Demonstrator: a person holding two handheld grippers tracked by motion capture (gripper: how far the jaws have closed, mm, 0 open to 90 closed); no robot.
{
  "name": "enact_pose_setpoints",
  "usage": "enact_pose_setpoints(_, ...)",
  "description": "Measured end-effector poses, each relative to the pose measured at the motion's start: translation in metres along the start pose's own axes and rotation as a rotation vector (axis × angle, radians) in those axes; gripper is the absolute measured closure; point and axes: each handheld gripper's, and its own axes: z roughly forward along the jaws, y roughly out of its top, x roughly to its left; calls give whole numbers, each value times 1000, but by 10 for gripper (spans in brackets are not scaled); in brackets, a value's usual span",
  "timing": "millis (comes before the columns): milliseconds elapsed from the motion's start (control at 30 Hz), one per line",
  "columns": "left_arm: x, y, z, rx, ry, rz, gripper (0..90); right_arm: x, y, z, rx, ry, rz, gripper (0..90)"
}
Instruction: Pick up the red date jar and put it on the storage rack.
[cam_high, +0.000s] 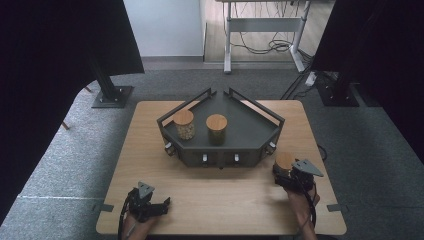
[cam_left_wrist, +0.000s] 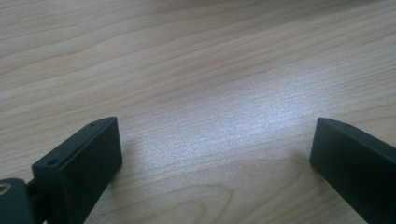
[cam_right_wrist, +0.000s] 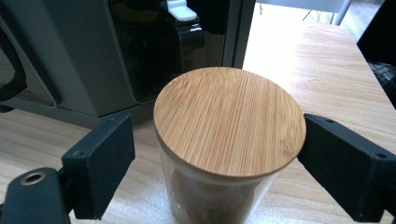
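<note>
The dark grey corner rack (cam_high: 250, 131) stands at the middle of the far half of the wooden table (cam_high: 220, 192), and everything else is placed from it; on its shelf stand two glass jars with bamboo lids, the left jar (cam_high: 184, 124) holding pale contents, the middle jar (cam_high: 216, 129) just to its right, the two near each other but apart; a third jar (cam_high: 284, 163) with the same bamboo lid stands on the table just off the rack's near right corner, close to the rack's front wall as the right gripper view shows (cam_right_wrist: 229, 135); the right gripper (cam_high: 292, 176) sits at this jar from the near side, its two black jaws flanking the glass body below the lid, one on each side; whether the pads press the glass cannot be told, since the lid hides the contact; the left gripper (cam_high: 150, 202) rests well apart from the rack, near the table's near left edge, its jaws spread wide over bare wood (cam_left_wrist: 210, 93) with nothing between them.
</note>
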Motion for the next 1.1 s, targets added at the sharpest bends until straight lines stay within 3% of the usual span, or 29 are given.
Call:
enact_pose_setpoints(600, 0, 0, 0, -1, 3, -3, 20, 1, 4, 12, 14, -18, 3, 213)
enact_pose_setpoints(1100, 0, 0, 0, -1, 3, -3, 20, 3, 4, 9, 17, -29, 35, 227)
